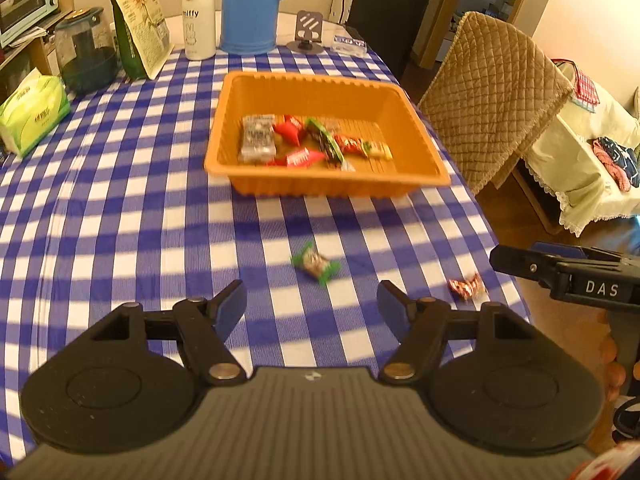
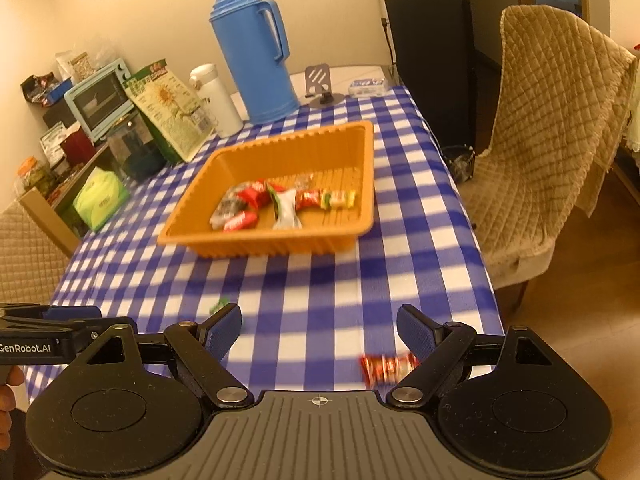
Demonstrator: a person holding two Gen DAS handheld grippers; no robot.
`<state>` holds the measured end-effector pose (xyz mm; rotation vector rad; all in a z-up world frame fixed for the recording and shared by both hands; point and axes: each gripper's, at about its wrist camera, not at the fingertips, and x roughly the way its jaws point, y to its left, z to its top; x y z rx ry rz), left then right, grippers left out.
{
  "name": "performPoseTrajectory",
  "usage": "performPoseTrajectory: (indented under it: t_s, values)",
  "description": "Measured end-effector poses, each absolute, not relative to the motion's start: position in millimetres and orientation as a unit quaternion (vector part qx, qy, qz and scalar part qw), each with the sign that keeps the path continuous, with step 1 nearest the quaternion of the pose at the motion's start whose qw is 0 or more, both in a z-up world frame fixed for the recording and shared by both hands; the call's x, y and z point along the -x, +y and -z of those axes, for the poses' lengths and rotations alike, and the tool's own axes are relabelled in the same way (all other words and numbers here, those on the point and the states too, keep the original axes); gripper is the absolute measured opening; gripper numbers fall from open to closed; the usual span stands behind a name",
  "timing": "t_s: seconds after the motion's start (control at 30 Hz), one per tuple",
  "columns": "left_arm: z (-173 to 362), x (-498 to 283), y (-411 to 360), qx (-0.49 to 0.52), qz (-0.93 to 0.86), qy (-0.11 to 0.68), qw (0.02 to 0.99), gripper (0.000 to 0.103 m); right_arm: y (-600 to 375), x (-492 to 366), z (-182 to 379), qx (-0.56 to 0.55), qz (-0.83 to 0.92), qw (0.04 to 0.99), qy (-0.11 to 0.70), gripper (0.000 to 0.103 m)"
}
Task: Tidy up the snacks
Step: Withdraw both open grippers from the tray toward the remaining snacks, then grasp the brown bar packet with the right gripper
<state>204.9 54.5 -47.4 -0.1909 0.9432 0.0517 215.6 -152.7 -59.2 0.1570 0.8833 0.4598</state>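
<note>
Both grippers wide open, empty, above the checked cloth; two snacks still outside the tray.

Left gripper: jaws spread, nothing between them; green-wrapped candy lies on the blue-white tablecloth just beyond the tips, centre frame. Red-wrapped candy sits lower right, near the table edge. Right gripper: jaws spread, holding nothing; that red candy shows low by its right finger. Mid-frame: orange tray with several wrapped snacks inside. Top of frame: blue thermos, white bottle.
</note>
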Motion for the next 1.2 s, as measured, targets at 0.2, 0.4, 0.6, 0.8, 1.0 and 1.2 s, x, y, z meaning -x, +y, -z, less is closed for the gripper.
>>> performPoseTrajectory:
  t_s: [0.2, 0.4, 0.6, 0.8, 1.0, 1.2]
  values:
    - [54.0, -178.9, 41.0, 0.094, -0.026, 0.460, 0.883, 0.069, -162.0, -187.0, 68.2, -0.062, -0.230, 0.868, 0.436, 0.085]
    - [63.4, -157.4, 27.6, 0.100, -0.023, 0.468, 0.877, 0.069, -169.7, -164.4, 80.4, -0.049, -0.237, 0.859, 0.452, 0.085]
    - [73.4, -140.6, 17.4, 0.101, -0.023, 0.479, 0.871, 0.069, -172.8, -146.9, 91.5, -0.030, -0.244, 0.851, 0.464, 0.085]
    - [80.4, -132.2, 14.2, 0.103, -0.027, 0.487, 0.867, 0.069, -174.6, -139.1, 101.0, -0.016, -0.248, 0.846, 0.472, 0.085]
    - [84.9, -129.3, 13.0, 0.101, -0.031, 0.493, 0.864, 0.069, -174.7, -137.9, 104.5, -0.013, -0.249, 0.844, 0.476, 0.085]
    - [85.7, -129.9, 13.0, 0.100, -0.032, 0.493, 0.863, 0.069, -174.2, -138.6, 105.7, -0.014, -0.248, 0.843, 0.477, 0.085]
